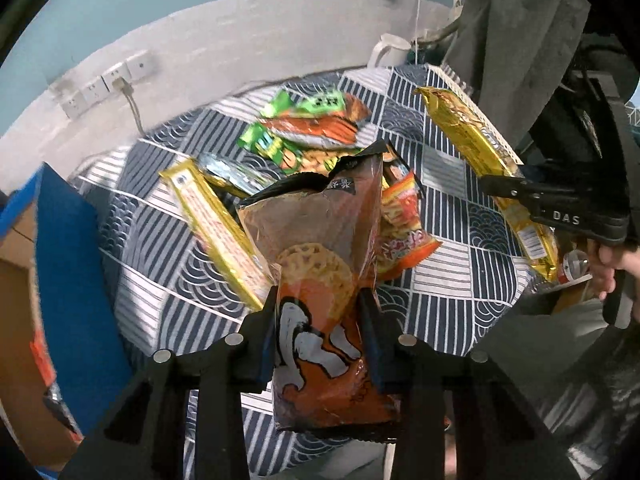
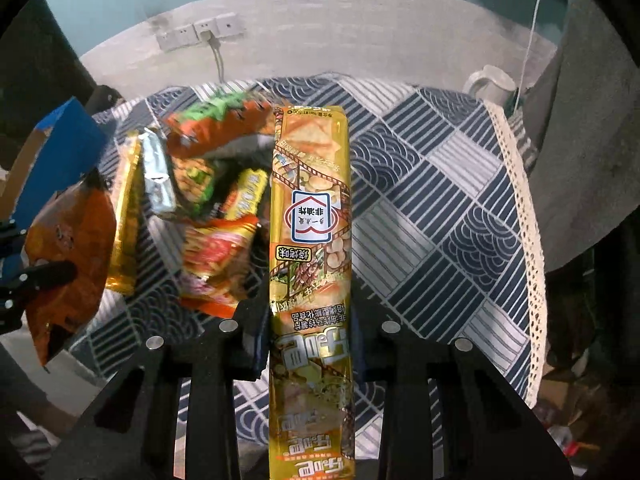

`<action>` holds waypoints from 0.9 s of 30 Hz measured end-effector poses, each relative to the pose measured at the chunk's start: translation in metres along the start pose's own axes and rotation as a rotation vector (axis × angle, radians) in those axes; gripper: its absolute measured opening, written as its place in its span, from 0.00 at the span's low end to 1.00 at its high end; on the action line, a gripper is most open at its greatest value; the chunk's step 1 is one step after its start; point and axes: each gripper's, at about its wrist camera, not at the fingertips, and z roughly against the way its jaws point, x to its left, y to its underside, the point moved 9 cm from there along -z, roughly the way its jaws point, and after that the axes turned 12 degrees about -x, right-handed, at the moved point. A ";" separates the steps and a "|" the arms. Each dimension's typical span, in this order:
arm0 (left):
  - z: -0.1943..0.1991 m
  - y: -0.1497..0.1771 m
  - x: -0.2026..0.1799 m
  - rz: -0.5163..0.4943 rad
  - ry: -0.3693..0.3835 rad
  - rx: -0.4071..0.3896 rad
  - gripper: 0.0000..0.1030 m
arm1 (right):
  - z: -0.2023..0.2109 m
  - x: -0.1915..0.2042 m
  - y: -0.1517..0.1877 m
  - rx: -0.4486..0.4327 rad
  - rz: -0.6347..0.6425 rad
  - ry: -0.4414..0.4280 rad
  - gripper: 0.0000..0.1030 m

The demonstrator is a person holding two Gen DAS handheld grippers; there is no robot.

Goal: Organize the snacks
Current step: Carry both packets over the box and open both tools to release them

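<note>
My left gripper [image 1: 319, 296] is shut on an orange-brown snack bag [image 1: 320, 248], which is lifted clear of the table and stands between the pads with its torn black top pointing away. In the right wrist view that bag [image 2: 72, 240] hangs at the far left. My right gripper [image 2: 310, 308] is shut on a long gold cracker pack [image 2: 310, 200], which is also raised and runs lengthwise between the fingers. From the left wrist view the same gold pack [image 1: 472, 132] slants at the right, with the right gripper [image 1: 520, 196] clamped on its lower part.
A pile of snacks lies on the navy-and-white patterned tablecloth [image 1: 460, 280]: a green-orange bag [image 1: 312, 128], a second gold pack [image 1: 216, 232], a red-orange packet [image 1: 404, 224]. A blue-lined cardboard box [image 1: 68, 280] stands at the left. A white mug [image 1: 388, 50] sits by the wall.
</note>
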 end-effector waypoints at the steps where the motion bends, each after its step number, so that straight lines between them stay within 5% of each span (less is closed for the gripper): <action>1: 0.004 -0.002 0.003 -0.001 -0.006 -0.013 0.35 | 0.003 0.002 -0.002 -0.004 0.002 -0.002 0.29; 27: 0.097 -0.030 0.081 0.045 -0.123 -0.206 0.35 | 0.051 0.108 -0.070 -0.121 0.113 -0.105 0.29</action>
